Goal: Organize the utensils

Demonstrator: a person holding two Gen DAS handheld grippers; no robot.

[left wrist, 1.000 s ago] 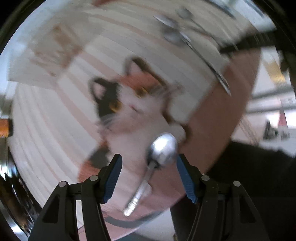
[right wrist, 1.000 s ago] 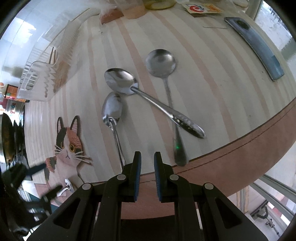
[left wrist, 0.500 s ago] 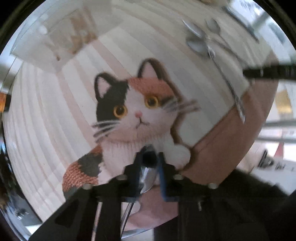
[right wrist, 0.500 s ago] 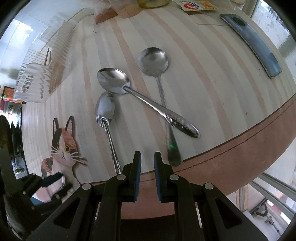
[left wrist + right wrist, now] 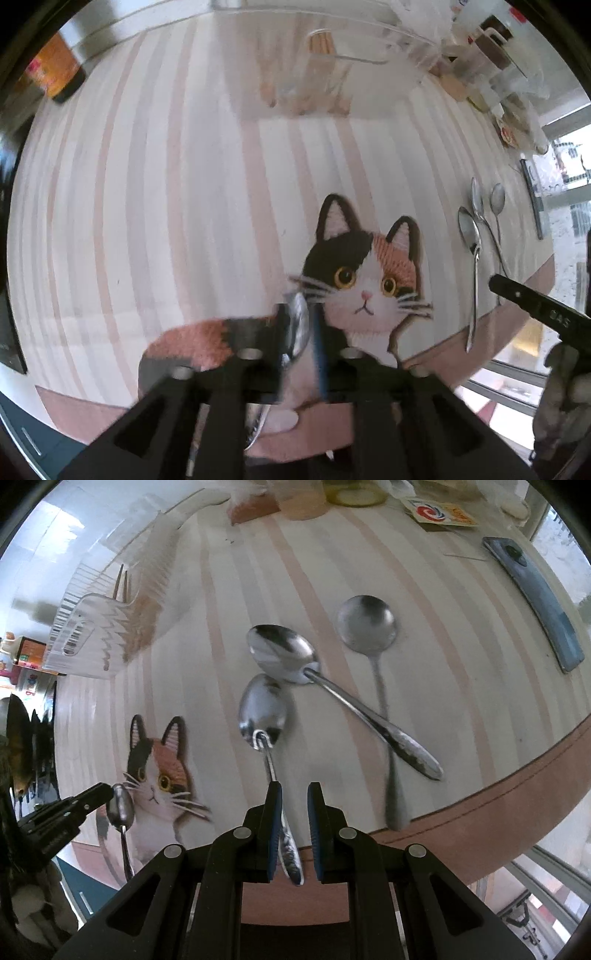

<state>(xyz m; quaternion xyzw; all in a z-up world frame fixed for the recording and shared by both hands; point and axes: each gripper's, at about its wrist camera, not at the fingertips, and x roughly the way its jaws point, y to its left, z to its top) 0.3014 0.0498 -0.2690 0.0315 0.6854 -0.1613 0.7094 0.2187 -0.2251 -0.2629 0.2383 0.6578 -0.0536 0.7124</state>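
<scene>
Jaws first: my left gripper (image 5: 301, 332) is clamped on a small spoon (image 5: 295, 328), lifted over the cat mat (image 5: 369, 280). My right gripper (image 5: 294, 823) is narrow but parted around the handle of another spoon (image 5: 263, 710), not squeezing yet. I'd centre that handle before closing so it doesn't pivot. Two more spoons lie crossed beside it. The clear rack (image 5: 107, 627) is blurry, so I can't make out its slots.
</scene>
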